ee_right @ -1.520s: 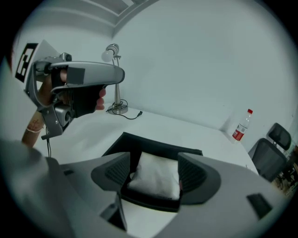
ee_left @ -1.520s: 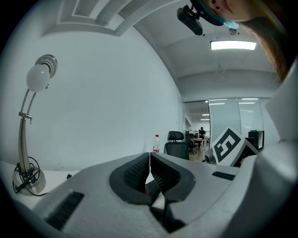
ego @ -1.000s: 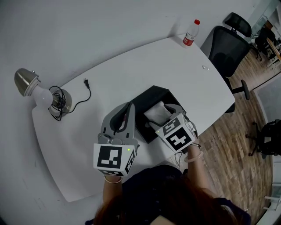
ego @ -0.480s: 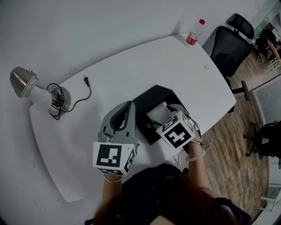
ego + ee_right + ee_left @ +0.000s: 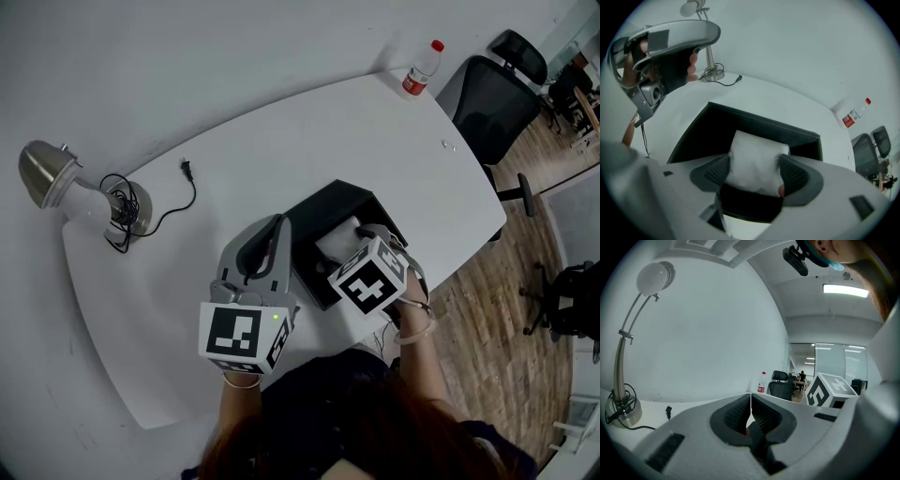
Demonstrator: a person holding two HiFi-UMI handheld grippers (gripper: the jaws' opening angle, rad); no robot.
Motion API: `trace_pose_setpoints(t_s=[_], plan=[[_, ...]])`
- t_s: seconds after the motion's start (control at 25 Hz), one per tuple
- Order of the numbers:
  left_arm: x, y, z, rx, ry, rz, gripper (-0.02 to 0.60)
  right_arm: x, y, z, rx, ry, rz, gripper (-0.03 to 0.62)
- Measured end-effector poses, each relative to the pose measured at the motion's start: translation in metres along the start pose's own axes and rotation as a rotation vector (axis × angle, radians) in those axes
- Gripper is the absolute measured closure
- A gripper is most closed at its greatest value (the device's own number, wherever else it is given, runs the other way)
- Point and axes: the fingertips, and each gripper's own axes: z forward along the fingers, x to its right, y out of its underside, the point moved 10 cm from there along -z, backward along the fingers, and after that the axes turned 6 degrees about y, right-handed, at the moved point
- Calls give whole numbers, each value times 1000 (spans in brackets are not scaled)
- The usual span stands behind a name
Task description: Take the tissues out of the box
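Note:
A black open box (image 5: 325, 209) (image 5: 717, 123) sits on the white table (image 5: 281, 141) near its front edge. A white tissue pack (image 5: 336, 241) (image 5: 755, 159) stands in the box. My right gripper (image 5: 361, 236) (image 5: 754, 173) reaches into the box from the right, and its jaws press both sides of the pack. My left gripper (image 5: 275, 230) (image 5: 750, 401) hovers just left of the box, jaws shut together with nothing between them.
A silver desk lamp (image 5: 52, 178) (image 5: 628, 348) with a coiled black cord (image 5: 173, 202) stands at the table's left end. A red-capped water bottle (image 5: 419, 70) (image 5: 855, 114) stands at the far right corner. Black office chairs (image 5: 492, 103) are beyond the right edge.
The right gripper has rolled and shifted slightly left over the box, staying on the tissue pack. The left gripper has stayed in place.

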Motion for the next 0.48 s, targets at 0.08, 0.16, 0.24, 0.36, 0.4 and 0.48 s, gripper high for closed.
trace_pose_setpoints(t_s=[0.08, 0.16, 0.24, 0.36, 0.4, 0.48], plan=[[-1, 0, 0, 0, -3, -2, 555, 0, -1, 1, -4, 2, -1, 276], [-2, 1, 0, -1, -6, -2, 555, 0, -1, 2, -10, 5, -3, 276], [-1, 1, -1, -3, -6, -1, 555, -1, -1, 3, -16, 7, -6, 276], [0, 0, -1, -2, -6, 0, 555, -3, -3, 3, -14, 17, -26, 278], [0, 0, -1, -2, -5, 2, 555, -4, -3, 3, -11, 22, -32, 278], [2, -1, -1, 0, -4, 6, 555, -6, -2, 2, -6, 30, -39, 282]])
